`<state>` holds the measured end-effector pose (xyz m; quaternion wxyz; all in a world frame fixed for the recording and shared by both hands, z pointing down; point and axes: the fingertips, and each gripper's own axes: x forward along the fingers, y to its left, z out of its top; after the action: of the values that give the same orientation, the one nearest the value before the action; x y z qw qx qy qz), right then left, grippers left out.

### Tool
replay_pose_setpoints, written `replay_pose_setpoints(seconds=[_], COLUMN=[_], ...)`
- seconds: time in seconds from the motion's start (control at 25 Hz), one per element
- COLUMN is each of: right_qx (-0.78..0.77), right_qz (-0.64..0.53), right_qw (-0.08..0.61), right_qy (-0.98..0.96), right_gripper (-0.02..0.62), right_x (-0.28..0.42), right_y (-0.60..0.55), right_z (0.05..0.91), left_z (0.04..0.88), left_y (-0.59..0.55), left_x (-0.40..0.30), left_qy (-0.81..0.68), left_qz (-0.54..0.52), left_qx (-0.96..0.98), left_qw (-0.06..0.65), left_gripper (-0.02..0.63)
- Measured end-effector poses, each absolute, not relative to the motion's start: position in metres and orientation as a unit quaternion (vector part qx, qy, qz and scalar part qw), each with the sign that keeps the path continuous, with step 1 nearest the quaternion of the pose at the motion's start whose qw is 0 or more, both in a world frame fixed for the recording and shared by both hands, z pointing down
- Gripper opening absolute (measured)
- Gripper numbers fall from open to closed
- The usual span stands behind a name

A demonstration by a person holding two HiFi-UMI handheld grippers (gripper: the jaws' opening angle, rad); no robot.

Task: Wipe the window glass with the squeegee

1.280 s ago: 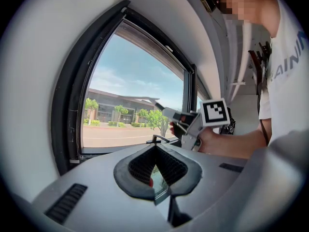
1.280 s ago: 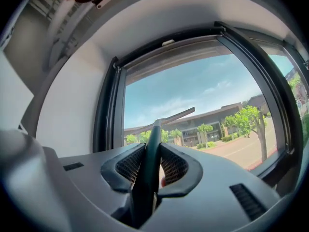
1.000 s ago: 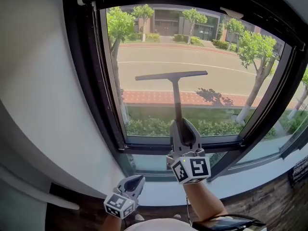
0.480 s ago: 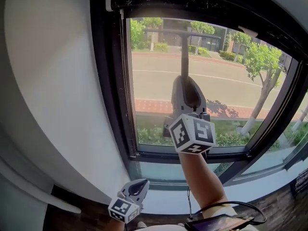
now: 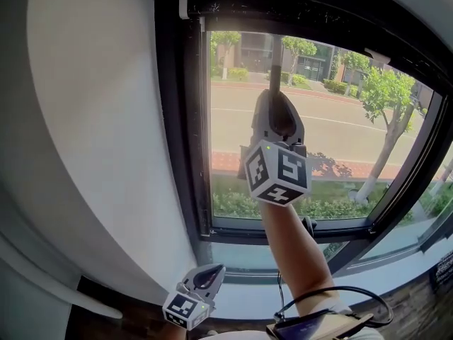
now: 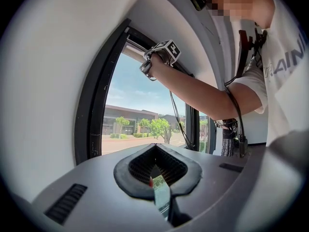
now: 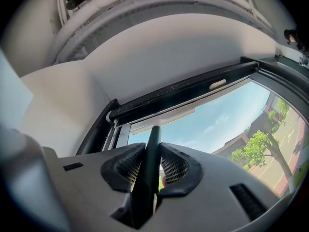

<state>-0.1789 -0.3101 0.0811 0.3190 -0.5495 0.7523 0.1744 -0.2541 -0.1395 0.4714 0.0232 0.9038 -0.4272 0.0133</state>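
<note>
Squeegee (image 5: 274, 66) handle pinched tight between right gripper (image 5: 274, 99) fingers, sticking straight up past them toward the top of the window glass (image 5: 347, 126), blade not seen, left gripper (image 5: 204, 278) low by the wall (image 5: 92, 119), fingers closed on nothing.

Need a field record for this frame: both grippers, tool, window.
right hand-held gripper: shut on the squeegee handle, held high in front of the glass
squeegee blade: not in view; the handle runs up toward the top of the frame
left hand-held gripper: low, below the window, jaws together, nothing between them
outside: road, trees and buildings in sunlight
</note>
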Motion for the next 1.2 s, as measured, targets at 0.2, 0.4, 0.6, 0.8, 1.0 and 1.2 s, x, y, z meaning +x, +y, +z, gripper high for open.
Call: replay_pose_setpoints(seconds=[0.2, 0.4, 0.6, 0.8, 1.0, 1.2], right_qx=[-0.560, -0.555, -0.551, -0.548, -0.552, -0.554], right_qz=[0.177, 0.174, 0.178, 0.172, 0.166, 0.157], right_qw=[0.316, 0.311, 0.305, 0.296, 0.284, 0.271], right_qy=[0.745, 0.752, 0.757, 0.763, 0.767, 0.771], right_gripper=[0.100, 0.100, 0.100, 0.100, 0.100, 0.100], right_x=[-0.184, -0.187, -0.187, -0.186, -0.189, -0.188], right_y=[-0.314, -0.314, -0.314, -0.313, -0.309, -0.306], right_z=[0.087, 0.095, 0.102, 0.118, 0.147, 0.181], left_z=[0.469, 0.472, 0.475, 0.474, 0.475, 0.474], left_y=[-0.140, -0.141, -0.141, -0.142, -0.141, -0.137], left_x=[-0.255, -0.252, -0.247, -0.247, -0.247, -0.253], left_qy=[-0.417, -0.410, -0.405, -0.407, -0.406, -0.414], left_qz=[0.009, 0.007, 0.012, 0.006, 0.005, 0.006], left_qx=[0.909, 0.912, 0.914, 0.913, 0.913, 0.909], left_qw=[0.024, 0.032, 0.033, 0.037, 0.044, 0.047], left_gripper=[0.018, 0.018, 0.018, 0.018, 0.018, 0.018])
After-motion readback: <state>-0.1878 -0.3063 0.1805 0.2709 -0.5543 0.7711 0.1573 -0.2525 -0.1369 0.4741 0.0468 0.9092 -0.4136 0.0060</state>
